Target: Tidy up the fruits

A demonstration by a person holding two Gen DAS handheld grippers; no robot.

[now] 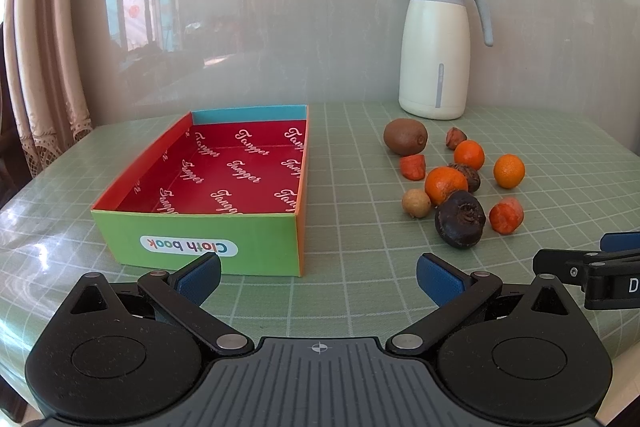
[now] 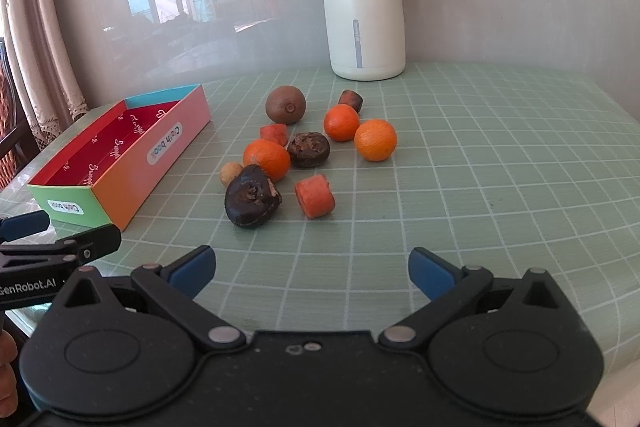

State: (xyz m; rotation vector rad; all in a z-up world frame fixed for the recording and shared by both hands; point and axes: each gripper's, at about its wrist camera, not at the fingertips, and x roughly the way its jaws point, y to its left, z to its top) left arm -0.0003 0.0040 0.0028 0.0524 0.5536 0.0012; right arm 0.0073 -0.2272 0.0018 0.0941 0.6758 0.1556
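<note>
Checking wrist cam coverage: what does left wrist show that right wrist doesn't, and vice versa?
Left wrist only: the box's green front head-on and its whole empty red floor, plus the right gripper's side at the right edge.

Right wrist only: the box's orange-pink long side, the left gripper at the left edge, and part of a hand.

Both: thermos, kiwi, three oranges, carrot pieces, two dark fruits, all on the green grid mat; each camera's own fingers spread open, holding nothing.

Both wrist views low over table (image 1: 360, 291), facing wall; share fruit pile, box (image 2: 132, 167).
</note>
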